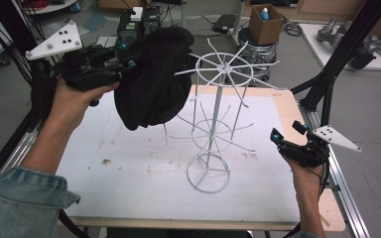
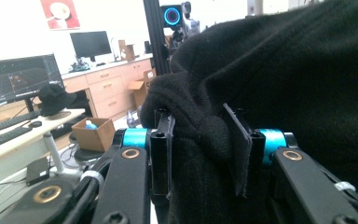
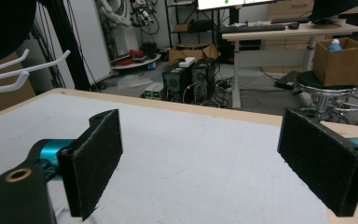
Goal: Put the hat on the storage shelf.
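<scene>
A black fabric hat (image 1: 154, 79) hangs in the air at the upper left of the white wire rack (image 1: 213, 129), up against the rack's top spokes; whether it rests on one I cannot tell. My left gripper (image 1: 131, 57) is shut on a bunched fold of it. In the left gripper view the hat (image 2: 279, 70) bulges between the two pads (image 2: 161, 154) of my left gripper (image 2: 200, 154). My right gripper (image 1: 286, 134) stands open low at the table's right edge. Nothing lies between the jaws of my right gripper (image 3: 200, 158), and a rack arm (image 3: 9, 70) shows far left.
The rack stands mid-table on a white sheet (image 1: 129, 168) over a wooden top. A black frame post (image 1: 337, 59) rises at the right rear corner. Behind the table are a cardboard box on a stool (image 1: 265, 22) and computer towers (image 1: 139, 25).
</scene>
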A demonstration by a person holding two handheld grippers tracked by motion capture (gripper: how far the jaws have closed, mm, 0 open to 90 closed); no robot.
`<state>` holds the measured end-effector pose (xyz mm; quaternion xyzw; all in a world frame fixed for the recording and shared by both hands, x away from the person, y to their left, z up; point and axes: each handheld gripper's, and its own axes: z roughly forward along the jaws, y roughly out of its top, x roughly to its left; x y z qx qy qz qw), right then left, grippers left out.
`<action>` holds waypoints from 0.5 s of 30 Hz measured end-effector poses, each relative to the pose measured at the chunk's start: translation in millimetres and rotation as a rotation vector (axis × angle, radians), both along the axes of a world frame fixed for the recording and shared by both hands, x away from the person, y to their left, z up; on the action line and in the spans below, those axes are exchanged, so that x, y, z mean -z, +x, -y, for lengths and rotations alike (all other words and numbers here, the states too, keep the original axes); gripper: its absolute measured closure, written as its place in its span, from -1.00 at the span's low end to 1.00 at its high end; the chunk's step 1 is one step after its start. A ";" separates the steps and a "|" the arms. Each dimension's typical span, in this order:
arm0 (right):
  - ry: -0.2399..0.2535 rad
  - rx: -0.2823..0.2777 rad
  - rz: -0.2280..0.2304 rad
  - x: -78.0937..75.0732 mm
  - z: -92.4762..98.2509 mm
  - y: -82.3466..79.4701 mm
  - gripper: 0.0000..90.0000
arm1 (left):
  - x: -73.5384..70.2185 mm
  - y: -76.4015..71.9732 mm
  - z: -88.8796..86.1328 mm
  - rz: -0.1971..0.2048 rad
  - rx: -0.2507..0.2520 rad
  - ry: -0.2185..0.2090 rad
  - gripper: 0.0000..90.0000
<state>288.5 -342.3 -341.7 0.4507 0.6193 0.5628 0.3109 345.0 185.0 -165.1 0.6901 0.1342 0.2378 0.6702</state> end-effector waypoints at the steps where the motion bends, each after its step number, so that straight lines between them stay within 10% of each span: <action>1: -0.006 -0.001 0.000 0.1 0.2 0.1 -0.71 | 1.3 0.2 -0.2 -0.002 0.000 0.004 0.44; 15: 0.003 0.002 0.000 -0.1 2.1 -0.3 -0.71 | 16.7 1.3 1.5 -0.021 -0.022 0.038 0.30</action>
